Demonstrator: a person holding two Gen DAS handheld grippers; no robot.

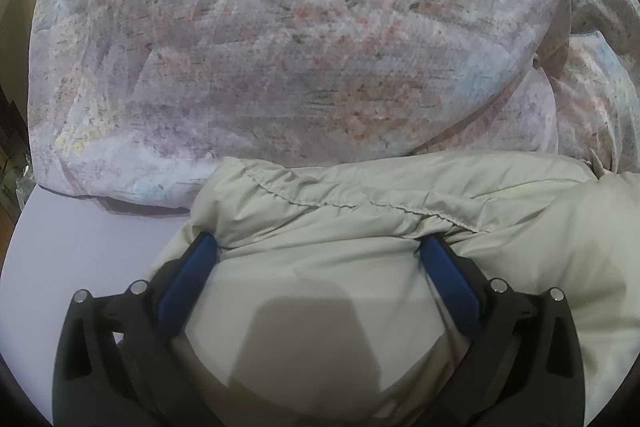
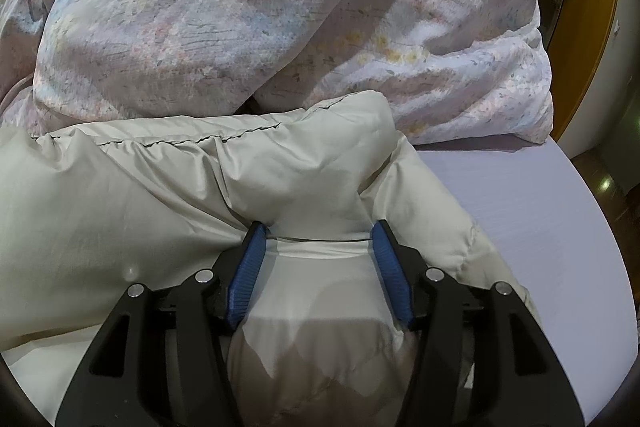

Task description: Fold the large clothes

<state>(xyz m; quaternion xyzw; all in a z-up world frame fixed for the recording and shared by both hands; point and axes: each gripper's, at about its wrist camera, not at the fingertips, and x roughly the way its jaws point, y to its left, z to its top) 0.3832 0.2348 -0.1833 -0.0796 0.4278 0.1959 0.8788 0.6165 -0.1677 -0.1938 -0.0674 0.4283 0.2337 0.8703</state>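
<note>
The pale puffy jacket (image 1: 360, 219) fills the lower half of both views, bunched on the lilac bed sheet (image 1: 80, 227), its stitched seam running across the middle of each frame. In the left wrist view the left gripper (image 1: 320, 247) has its blue pads (image 1: 188, 283) spread wide, a fat bulge of jacket swelling between them and pressing against both pads. In the right wrist view the right gripper (image 2: 318, 239) stands at about half spread, its pads (image 2: 246, 275) squeezing a ridge of the same jacket (image 2: 160, 195), fabric creased at both tips.

Behind the jacket, across the whole upper half, lies a heaped floral duvet (image 1: 280, 47), touching the jacket's far edge. Bare sheet shows at lower left of the left view and at the right of the right view (image 2: 540, 227): that is the free ground. Wooden furniture (image 2: 588, 27) curves along the upper right edge there.

The jacket's lower part is hidden under the gripper bodies and their shadow; the jacket's sleeves and collar cannot be made out.
</note>
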